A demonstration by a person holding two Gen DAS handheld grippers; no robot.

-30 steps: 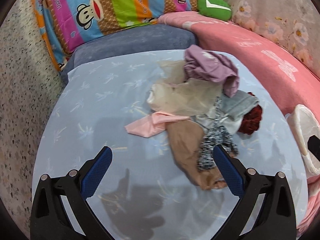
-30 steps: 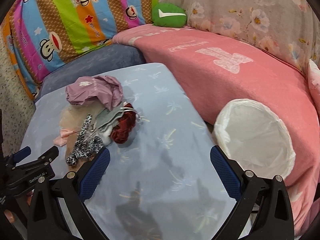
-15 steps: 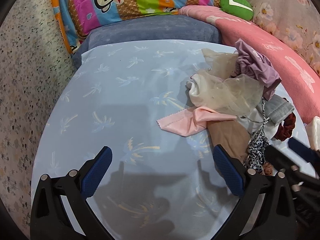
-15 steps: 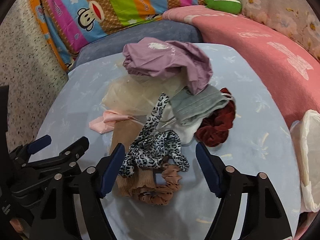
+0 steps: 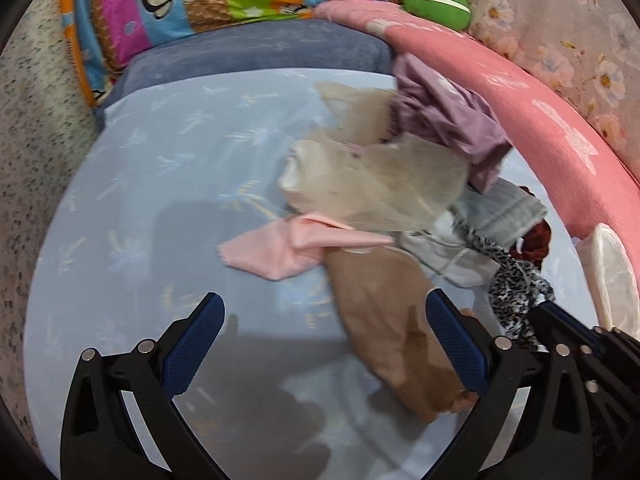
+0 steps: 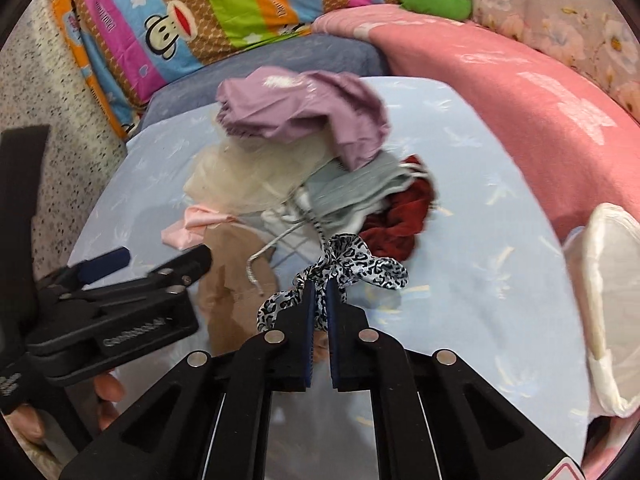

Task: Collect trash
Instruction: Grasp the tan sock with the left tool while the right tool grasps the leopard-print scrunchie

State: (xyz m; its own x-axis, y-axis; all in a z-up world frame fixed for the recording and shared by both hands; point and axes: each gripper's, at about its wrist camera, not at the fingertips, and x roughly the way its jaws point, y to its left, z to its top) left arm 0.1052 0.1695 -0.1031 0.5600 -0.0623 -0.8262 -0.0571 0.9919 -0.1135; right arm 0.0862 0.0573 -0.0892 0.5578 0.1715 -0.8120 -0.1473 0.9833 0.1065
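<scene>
Leopard-print fabric, a black-and-white ribbon-like scrap (image 6: 352,258), sits at the centre of the right wrist view, pinched between the two blue-padded fingers of the right gripper (image 6: 320,292), whose jaws are drawn nearly together on it. The scrap's long axis runs from the lower left up toward the right of that frame, its loops spilling out just above the fingertips, so it lies directly ahead of the right gripper, which is clearly the nearer of the two. Its far end seems still to trail toward the heap above it, where I count one crumpled lilac cloth (image 6: 304,114), one sheer beige mesh piece (image 6: 224,178), one grey-green knitted piece (image 6: 352,190), one dark red velvet scrunchie (image 6: 404,216), one pale pink cloth (image 6: 192,230) and one tan stocking-like piece (image 6: 236,280), all on the light blue patterned tabletop (image 6: 480,280). One white-lined round bin (image 6: 600,300) stands at the right edge of the frame, well apart from the held scrap, and carrying it there looks like the coming move. At the lower left, the left gripper (image 5: 320,336) hovers with its jaws spread wide and empty, the tan piece just beside its right finger in the left wrist view.
</scene>
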